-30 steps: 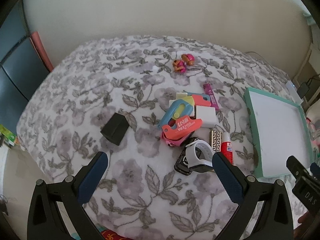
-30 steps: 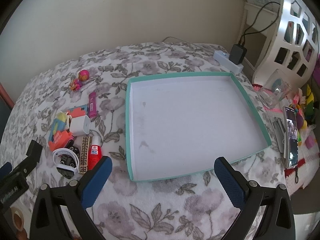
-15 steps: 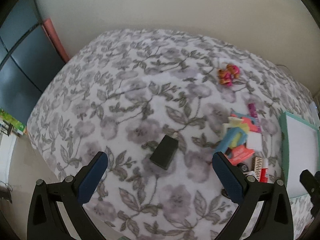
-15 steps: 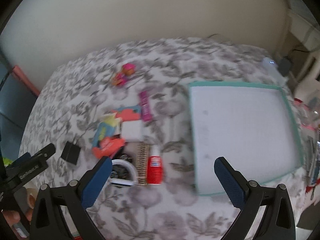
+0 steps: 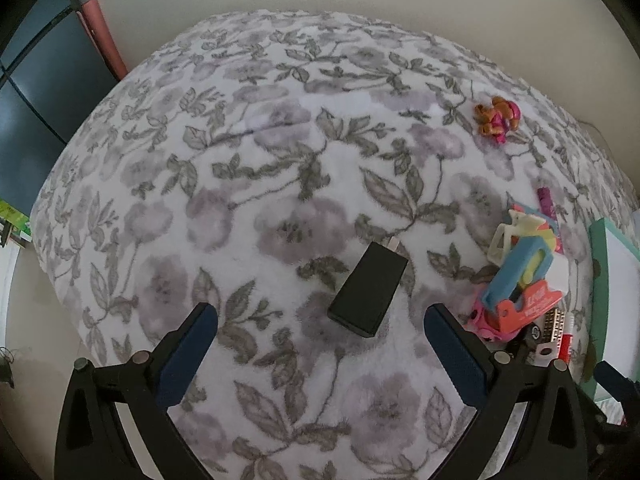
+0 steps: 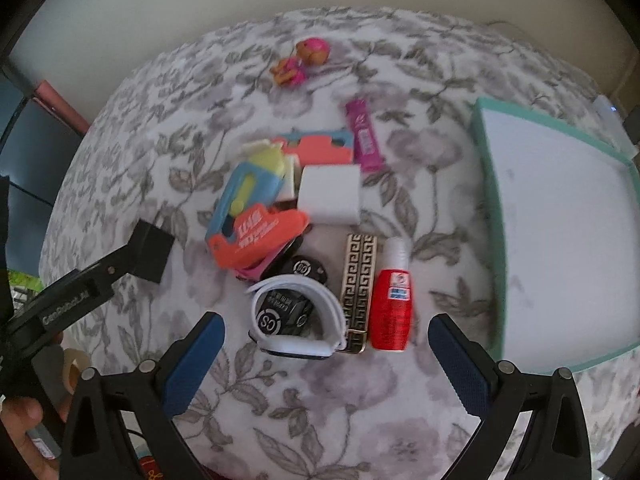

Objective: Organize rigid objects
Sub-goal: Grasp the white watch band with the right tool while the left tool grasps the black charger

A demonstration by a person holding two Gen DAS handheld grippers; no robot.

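Left gripper (image 5: 320,320) fingers wide, empty, black charger block (image 5: 369,289) lying on the bed (image 5: 240,152) just beyond them. Right gripper (image 6: 326,330) fingers wide, empty, over the pile: white strap (image 6: 298,316) around a black "CS" piece, red glue bottle (image 6: 391,308), orange clip (image 6: 260,234) with blurred writing. Teal tray (image 6: 486,184) to the right.

Over the floral blanket (image 6: 400,400) the right gripper (image 6: 326,350) hangs with its 2 blue-padded fingers (image 6: 192,356) spread wide above a white watch band (image 6: 298,316), a gold-patterned bar (image 6: 358,292) and a red bottle (image 6: 392,312), with a teal-rimmed tray (image 6: 490,200) at right.
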